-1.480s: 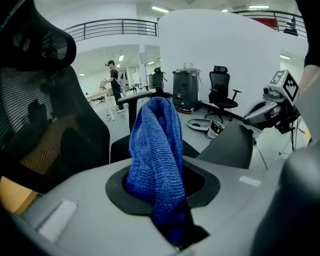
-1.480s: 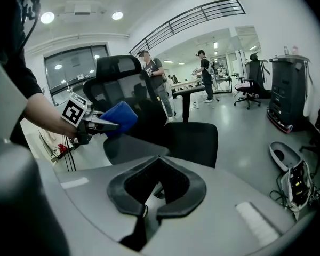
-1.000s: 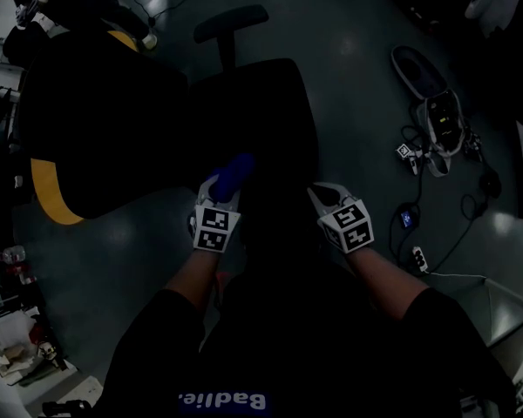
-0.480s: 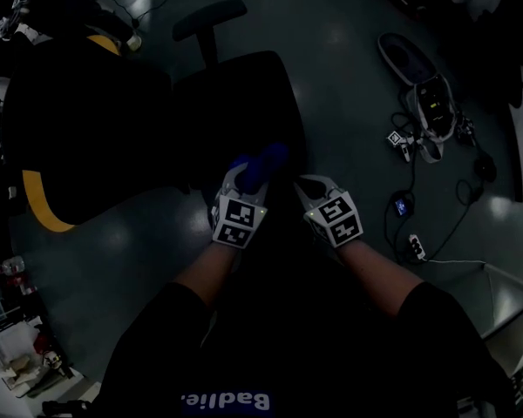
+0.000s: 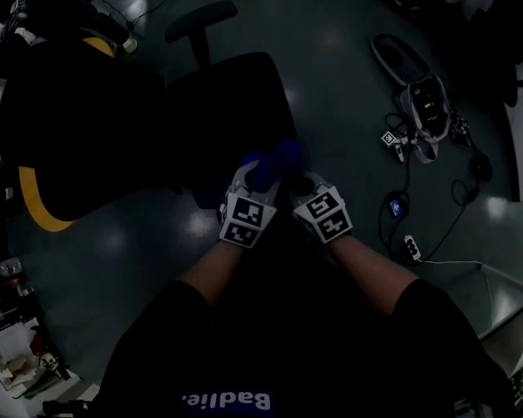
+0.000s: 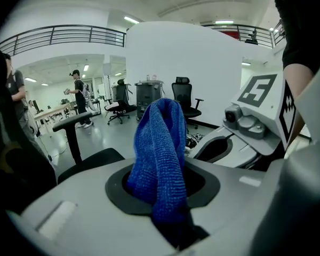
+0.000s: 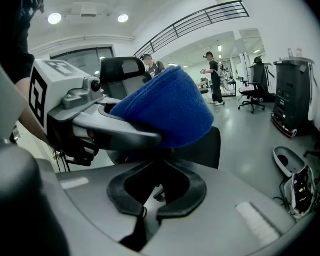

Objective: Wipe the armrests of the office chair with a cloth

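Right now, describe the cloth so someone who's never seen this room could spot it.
Find the black office chair in the middle of the floor. Over it, the left gripper pinches the cloth in its fingers. It is bright blue and knitted, amid black and white hard gear.

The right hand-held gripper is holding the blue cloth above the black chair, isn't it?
Not quite. It is the left hand-held gripper that holds the blue cloth above the black chair. The left gripper view shows the cloth pinched between its jaws. The right hand-held gripper has nothing between its jaws.
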Demonstrator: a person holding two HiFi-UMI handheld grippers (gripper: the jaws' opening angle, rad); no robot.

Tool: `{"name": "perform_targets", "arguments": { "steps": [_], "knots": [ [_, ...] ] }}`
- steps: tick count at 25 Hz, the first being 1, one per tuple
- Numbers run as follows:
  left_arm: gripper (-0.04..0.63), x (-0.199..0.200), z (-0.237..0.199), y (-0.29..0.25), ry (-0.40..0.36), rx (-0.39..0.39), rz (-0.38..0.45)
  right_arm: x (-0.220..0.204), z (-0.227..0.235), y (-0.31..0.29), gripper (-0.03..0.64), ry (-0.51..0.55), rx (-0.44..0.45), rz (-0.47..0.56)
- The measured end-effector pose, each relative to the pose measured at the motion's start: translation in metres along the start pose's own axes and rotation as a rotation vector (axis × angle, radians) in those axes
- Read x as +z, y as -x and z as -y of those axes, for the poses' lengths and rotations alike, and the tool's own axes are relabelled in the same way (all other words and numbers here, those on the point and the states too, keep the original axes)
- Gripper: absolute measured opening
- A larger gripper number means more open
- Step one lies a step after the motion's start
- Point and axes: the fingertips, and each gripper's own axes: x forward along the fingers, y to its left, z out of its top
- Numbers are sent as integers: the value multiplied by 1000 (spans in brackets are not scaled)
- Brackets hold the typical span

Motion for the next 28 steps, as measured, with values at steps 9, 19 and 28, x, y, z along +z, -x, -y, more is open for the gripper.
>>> {"name": "perform_targets", "arguments": {
  "steps": [9,19,28],
  "knots": [
    [120,6,-3,47,46,51,73,8,12,11,3,15,-13,18],
    [120,-80,-92,164,188,390,13,-3,24,21,3,9,-45,-7],
    [121,-141,-107,184,255,461,-76,-12,16,4,3,41,-44,-63]
  ]
}}
